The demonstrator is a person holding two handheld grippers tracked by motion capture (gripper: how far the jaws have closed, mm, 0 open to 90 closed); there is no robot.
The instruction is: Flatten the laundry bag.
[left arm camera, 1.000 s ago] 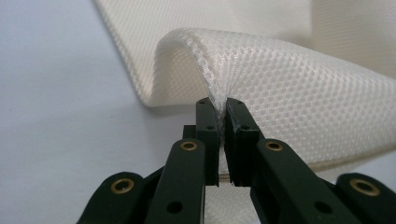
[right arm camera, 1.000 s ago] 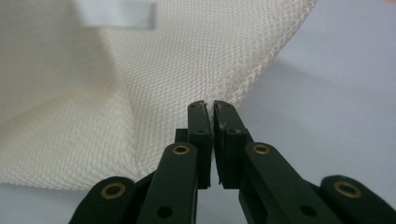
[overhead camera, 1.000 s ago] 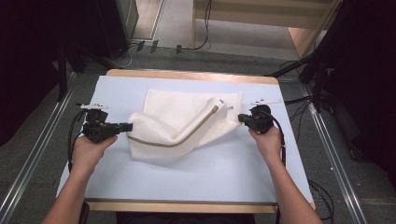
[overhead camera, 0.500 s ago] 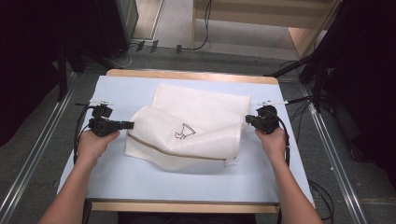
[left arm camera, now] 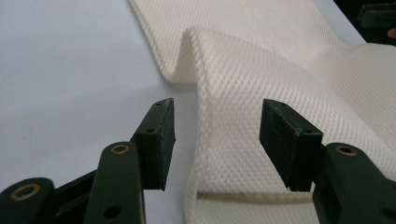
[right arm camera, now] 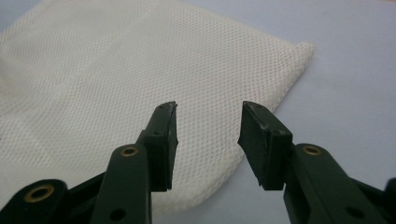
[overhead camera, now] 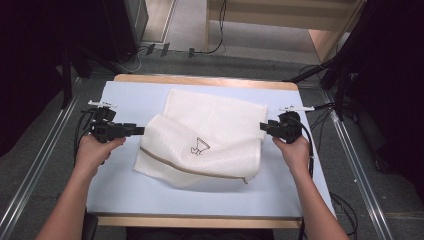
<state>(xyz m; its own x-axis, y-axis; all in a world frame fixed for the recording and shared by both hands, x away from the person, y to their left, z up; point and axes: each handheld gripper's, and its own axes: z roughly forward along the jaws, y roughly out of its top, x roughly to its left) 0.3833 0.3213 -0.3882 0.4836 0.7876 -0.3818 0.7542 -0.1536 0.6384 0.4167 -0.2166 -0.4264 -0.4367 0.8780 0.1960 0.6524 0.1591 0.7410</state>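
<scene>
Mesh bag (overhead camera: 202, 145): lies folded mid-table on the pale blue mat (overhead camera: 125, 195), zipper edge toward the person.
Left gripper (overhead camera: 137, 131): jaws just opened, spread beside the bag's left fold, pinching nothing.
Right gripper (overhead camera: 264, 126): jaws just opened, spread at the bag's right edge, holding nothing.
Surroundings: cables (overhead camera: 210, 47) on the floor beyond the table.

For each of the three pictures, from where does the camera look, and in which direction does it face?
High view: above the person's side, looking forward and down on the pale blue table top; both forearms, left gripper, right gripper.
Left gripper view: rides on the left gripper, looking along its open jaws at a fold of the cream mesh laundry bag.
Right gripper view: rides on the right gripper, open jaws over the bag's corner.
Shared: all three show the bag and table top.
</scene>
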